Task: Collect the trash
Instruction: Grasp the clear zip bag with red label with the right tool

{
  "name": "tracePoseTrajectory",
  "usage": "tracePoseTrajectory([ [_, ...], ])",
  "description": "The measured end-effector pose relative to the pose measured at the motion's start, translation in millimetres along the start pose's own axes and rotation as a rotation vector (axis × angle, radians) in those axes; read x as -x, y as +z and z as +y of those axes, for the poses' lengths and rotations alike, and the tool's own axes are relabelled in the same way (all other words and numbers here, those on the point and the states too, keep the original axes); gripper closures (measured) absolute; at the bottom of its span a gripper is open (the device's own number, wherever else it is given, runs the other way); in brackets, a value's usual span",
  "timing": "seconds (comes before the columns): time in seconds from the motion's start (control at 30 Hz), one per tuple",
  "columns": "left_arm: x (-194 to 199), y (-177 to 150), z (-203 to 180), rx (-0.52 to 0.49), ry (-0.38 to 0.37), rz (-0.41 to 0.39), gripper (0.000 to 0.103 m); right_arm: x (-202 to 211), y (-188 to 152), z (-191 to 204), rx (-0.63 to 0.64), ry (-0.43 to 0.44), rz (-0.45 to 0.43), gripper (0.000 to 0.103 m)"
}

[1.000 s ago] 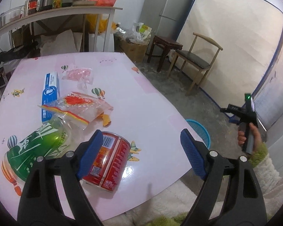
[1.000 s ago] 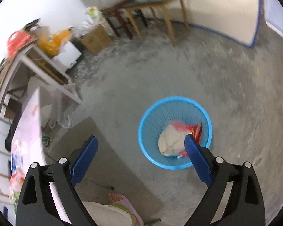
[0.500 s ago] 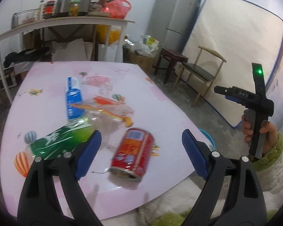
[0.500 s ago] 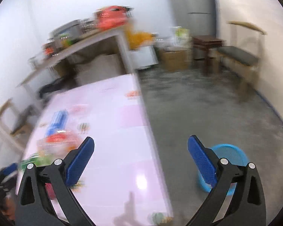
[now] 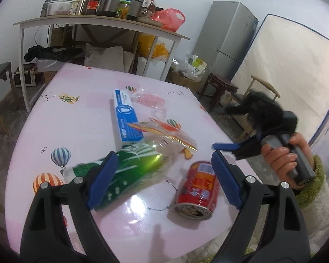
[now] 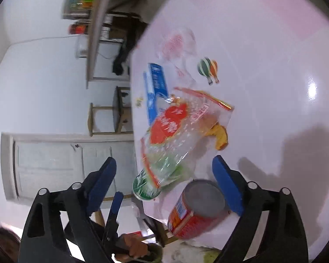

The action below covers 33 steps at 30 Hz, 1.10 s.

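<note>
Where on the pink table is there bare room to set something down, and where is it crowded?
Free: the far end of the table beyond the blue box, and its left side beside the box. Crowded: the near right part, where the green bottle, clear snack bag and red can lie close together, with both open grippers above.

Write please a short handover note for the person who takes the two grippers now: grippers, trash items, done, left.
Left gripper: jaws open, empty, over the table's near edge.
Right gripper: jaws open and just closing a little, empty, aimed at the red can.
On the pink table: red can on its side, green bottle, clear snack bag, blue box, pink wrapper.
Done: none of these collected.
Left: all five.
</note>
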<state>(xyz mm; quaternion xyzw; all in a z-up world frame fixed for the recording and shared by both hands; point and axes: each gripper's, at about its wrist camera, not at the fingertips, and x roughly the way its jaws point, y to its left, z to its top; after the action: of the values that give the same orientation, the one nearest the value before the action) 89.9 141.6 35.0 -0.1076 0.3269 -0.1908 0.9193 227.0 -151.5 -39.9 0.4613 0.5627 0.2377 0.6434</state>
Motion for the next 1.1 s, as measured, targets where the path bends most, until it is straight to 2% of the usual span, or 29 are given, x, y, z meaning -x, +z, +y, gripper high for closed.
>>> tracePoseTrajectory([
  [0.17,-10,4,5,-0.023,-0.016,0.016,0.02,-35,7,-14,-0.106,0.002,0.073,0.028],
  [0.3,-18,5,3,-0.066,-0.009,0.015,0.021,-48,9,-19,-0.143,0.008,0.09,0.04],
  [0.5,-30,3,7,-0.076,-0.005,0.059,0.032,-52,12,-27,-0.197,0.068,0.06,0.061],
  [0.6,-36,1,13,-0.058,-0.004,0.08,0.036,-53,10,-32,-0.225,0.125,0.04,0.073],
  [0.87,-40,-3,19,-0.064,0.023,0.098,0.038,-43,-2,-49,-0.269,0.207,0.002,0.081],
  [0.93,-41,-3,20,-0.069,0.034,0.109,0.039,-40,-6,-52,-0.28,0.22,-0.003,0.088],
  [1.1,-43,-4,17,-0.078,0.05,0.118,0.04,-23,-11,-45,-0.242,0.264,-0.026,0.095],
])
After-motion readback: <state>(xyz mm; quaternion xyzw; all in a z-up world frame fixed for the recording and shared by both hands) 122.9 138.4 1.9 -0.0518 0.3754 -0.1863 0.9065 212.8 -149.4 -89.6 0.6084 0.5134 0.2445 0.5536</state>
